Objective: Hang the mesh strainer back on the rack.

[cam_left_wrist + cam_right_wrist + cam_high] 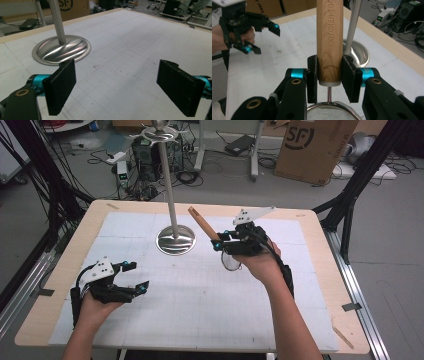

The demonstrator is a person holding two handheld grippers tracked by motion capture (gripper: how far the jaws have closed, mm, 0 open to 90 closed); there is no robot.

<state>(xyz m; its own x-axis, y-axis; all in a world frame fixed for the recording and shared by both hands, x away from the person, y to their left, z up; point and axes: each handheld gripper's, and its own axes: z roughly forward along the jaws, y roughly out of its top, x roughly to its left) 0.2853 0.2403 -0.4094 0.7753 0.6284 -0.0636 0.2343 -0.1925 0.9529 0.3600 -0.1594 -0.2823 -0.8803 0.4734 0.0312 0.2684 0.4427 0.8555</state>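
A strainer with a wooden handle (pixel 202 223) (pixel 329 37) and a wire mesh bowl (pixel 330 112) (pixel 231 263) is held above the table by my right gripper (pixel 220 241) (pixel 329 80), shut on the handle near the mesh end. The handle points up and left toward a metal stand with a thin pole (pixel 168 180) (pixel 352 27) and a round steel base (pixel 175 240) (pixel 61 48). My left gripper (pixel 138 277) (pixel 122 87) rests low at the table's left, open with nothing between its jaws; it shows too in the right gripper view (pixel 263 37).
The table is a wooden board (pixel 320 285) covered by a white gridded mat (pixel 210 295). Behind it on the floor are cables, electronics (pixel 145 150) and a cardboard box (pixel 315 147). Black frame legs (pixel 357 185) stand at the right.
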